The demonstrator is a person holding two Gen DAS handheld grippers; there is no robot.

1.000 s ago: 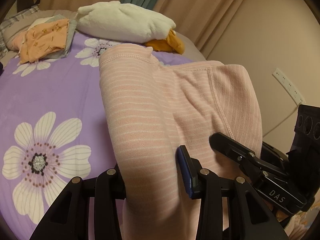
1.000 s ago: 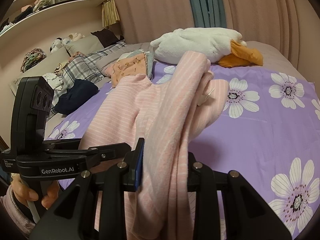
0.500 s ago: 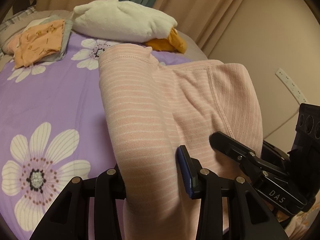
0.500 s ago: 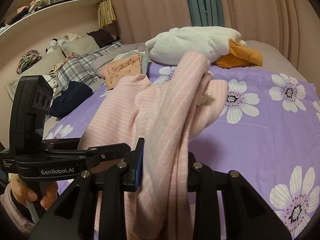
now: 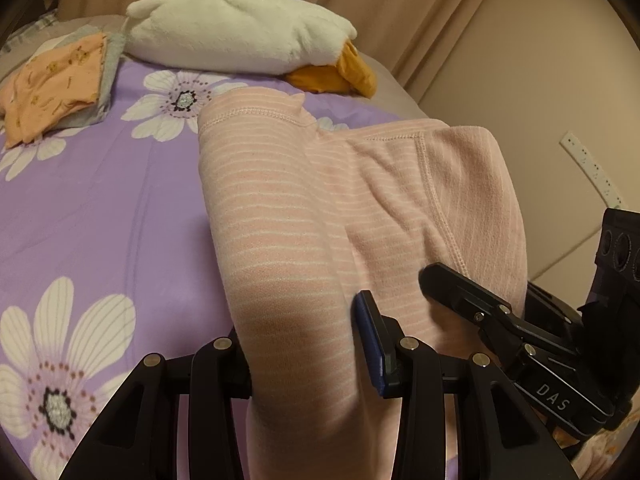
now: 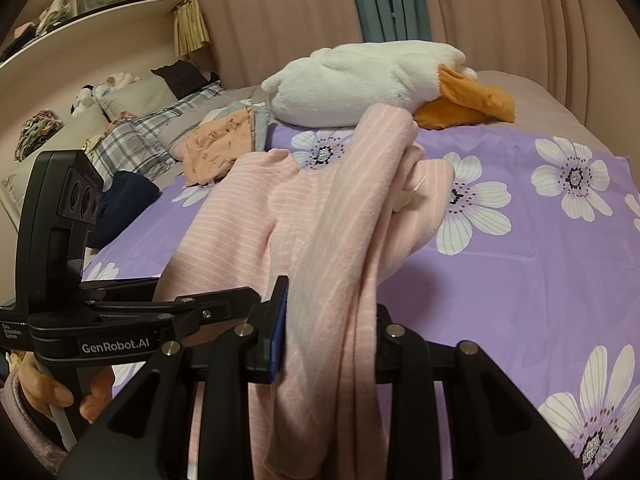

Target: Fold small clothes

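- Pink striped garment (image 5: 280,216) is being held up over the purple flowered bedspread (image 5: 100,208), its far end draped on it.
- Cloth is being pinched by the left gripper (image 5: 308,356) and right gripper (image 6: 332,332), both partly closed.
- Compared with a second ago, both grippers are being carried forward toward the plush duck (image 6: 360,80); the garment is likely being laid out for folding.

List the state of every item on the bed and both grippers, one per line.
left gripper: shut on the pink striped garment
right gripper: shut on the same garment
pink striped garment: bunched, unfolded, far end draped on the bedspread
orange garment: folded, on a grey one
plush duck: lying flat
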